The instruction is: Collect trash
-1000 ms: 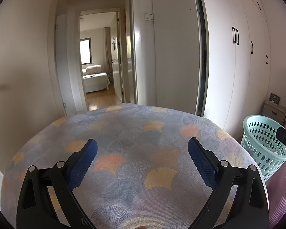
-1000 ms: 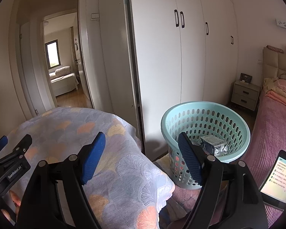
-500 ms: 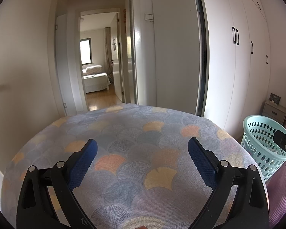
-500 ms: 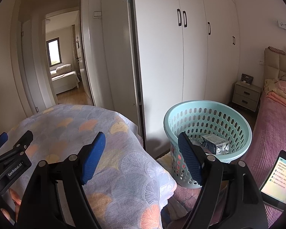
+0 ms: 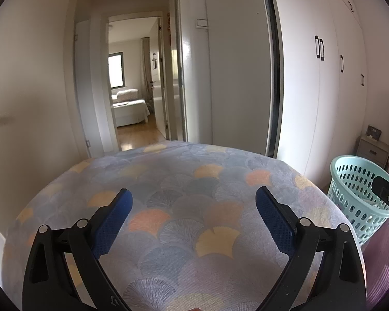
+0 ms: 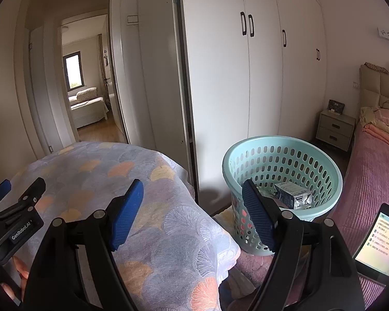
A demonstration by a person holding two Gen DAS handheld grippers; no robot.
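lying in basket [image 6: 321, 160], carton [image 6: 294, 198] beyond right hand-held gripper [image 6: 193, 207], released, empty.

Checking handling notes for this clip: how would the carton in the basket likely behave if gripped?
The carton looks dented, so it is probably empty, light, and would crush under a firm squeeze. Its flat faces make rolling unlikely. It lies tilted in the turquoise basket, so it might slide.

Black hand-held gripper [image 6: 192, 207], blue pads [image 6: 125, 213]

Basket [image 6: 282, 153]: smooth mint plastic w/ holes; carton [image 6: 294, 198] inside: printed card, creased; table cover [image 5: 184, 207]: matt woven cloth; wardrobe [image 6: 267, 72]: smooth satin white; bedspread [image 6: 368, 171]: ribbed pink fabric
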